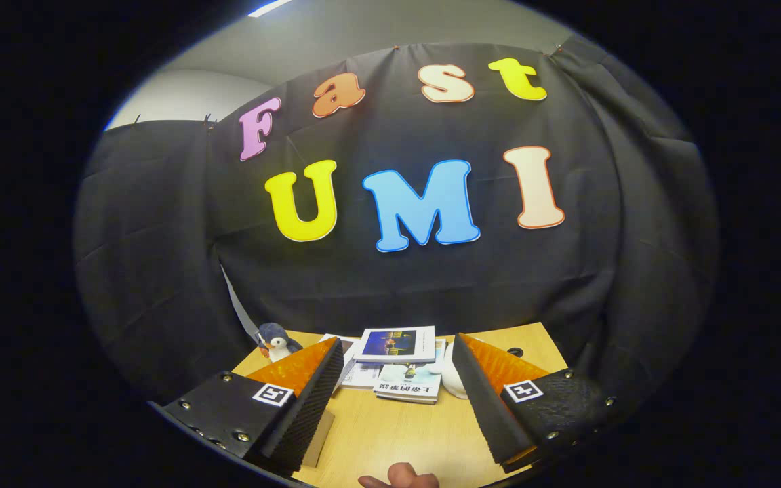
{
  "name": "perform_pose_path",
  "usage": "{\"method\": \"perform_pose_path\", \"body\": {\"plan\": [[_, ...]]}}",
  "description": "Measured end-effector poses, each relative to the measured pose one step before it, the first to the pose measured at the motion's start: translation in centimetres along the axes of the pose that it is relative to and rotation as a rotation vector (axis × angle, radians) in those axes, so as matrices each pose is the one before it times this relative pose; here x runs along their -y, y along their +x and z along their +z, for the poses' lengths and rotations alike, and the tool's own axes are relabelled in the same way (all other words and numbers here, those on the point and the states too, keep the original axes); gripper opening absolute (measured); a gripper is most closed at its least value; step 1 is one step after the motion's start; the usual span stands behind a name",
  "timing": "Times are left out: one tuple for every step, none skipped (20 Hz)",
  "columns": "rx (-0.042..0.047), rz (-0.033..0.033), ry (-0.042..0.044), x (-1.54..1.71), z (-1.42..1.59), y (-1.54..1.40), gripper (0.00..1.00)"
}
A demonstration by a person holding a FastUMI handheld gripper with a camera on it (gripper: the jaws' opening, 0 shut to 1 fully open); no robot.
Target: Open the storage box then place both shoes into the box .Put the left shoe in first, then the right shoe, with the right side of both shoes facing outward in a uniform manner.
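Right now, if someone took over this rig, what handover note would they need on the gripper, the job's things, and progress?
Gripper: open, fingers spread wide, holding nothing, raised over the wooden table.
Beyond the fingers: a pile of books and magazines; a toy penguin behind the left finger; a white object, partly hidden by the right finger, cannot be identified.
A fingertip of a person's hand rests at the table's near edge.
From here the storage box and shoes cannot be located, so progress can't be judged. Treat opening the box and placing left, then right shoe as still to do.
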State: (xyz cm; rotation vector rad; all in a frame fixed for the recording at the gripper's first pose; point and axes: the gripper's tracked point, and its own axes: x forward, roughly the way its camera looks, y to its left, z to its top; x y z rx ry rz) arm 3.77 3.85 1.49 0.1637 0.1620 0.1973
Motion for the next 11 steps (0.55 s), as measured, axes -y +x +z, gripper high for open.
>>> {"method": "perform_pose_path", "body": {"plan": [[0.01045, -0.01200, 0.00523, 1.025, 0.222, -0.302, 0.98], [0.00849, -0.00910, 0.00434, 0.940, 0.239, -0.316, 0.98], [0.00315, -0.00813, 0.00324, 0.767, 0.042, -0.233, 0.98], [0.00250, -0.00811, 0.00357, 0.796, 0.031, -0.145, 0.97], [0.00219, -0.00558, 0.00616, 0.640, 0.010, -0.032, 0.98], [-0.00276, -0.00335, 0.00877, 0.551, -0.072, 0.014, 0.98], [-0.00228, -0.00002, 0.00821, 0.496, -0.071, -0.125, 0.98], [0.00335, -0.00119, 0.00554, 0.609, 0.146, -0.226, 0.98], [0.01892, 0.00374, 0.00499, 0.560, 0.519, -0.301, 0.98], [0.02940, 0.00675, 0.00637, 0.489, 0.673, -0.273, 0.97], [0.03236, 0.01415, 0.00559, 0.266, 0.635, -0.277, 0.97]]}}
